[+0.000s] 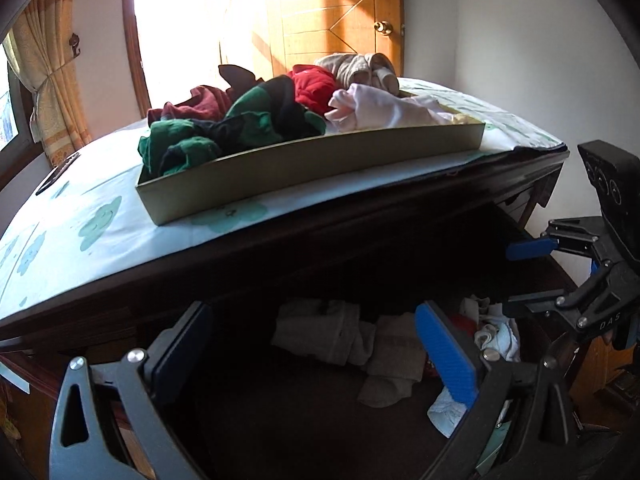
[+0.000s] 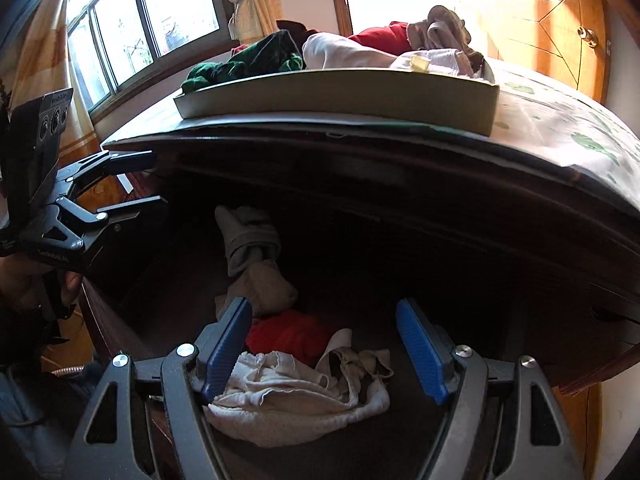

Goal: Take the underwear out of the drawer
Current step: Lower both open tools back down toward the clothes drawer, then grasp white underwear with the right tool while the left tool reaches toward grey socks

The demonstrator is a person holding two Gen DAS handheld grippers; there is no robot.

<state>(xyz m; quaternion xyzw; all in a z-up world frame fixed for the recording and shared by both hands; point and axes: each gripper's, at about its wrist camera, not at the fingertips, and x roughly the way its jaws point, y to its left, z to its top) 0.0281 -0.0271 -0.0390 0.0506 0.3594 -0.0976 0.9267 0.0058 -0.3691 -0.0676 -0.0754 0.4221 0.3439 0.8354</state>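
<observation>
The open dark drawer (image 1: 280, 420) holds several crumpled pieces: grey-white underwear (image 1: 328, 332), a beige piece (image 1: 392, 356), a red one (image 1: 464, 322) and white ones (image 1: 496, 332). My left gripper (image 1: 316, 340) hangs open above the grey-white pile, with nothing between its pads. In the right wrist view my right gripper (image 2: 324, 340) is open over the white underwear (image 2: 288, 392) and the red piece (image 2: 288, 334); its left pad (image 2: 228, 344) is close to the white cloth. Grey-beige pieces (image 2: 252, 248) lie further back. Each gripper shows in the other's view: the right gripper (image 1: 520, 276) and the left gripper (image 2: 144, 180).
A shallow green tray (image 1: 312, 168) piled with green, red, white and beige clothes (image 1: 240, 128) stands on the dresser top, over a cloud-print cloth (image 1: 80, 232). The dresser's front edge overhangs the drawer. A wooden door (image 1: 332, 20) and a window (image 2: 132, 28) are behind.
</observation>
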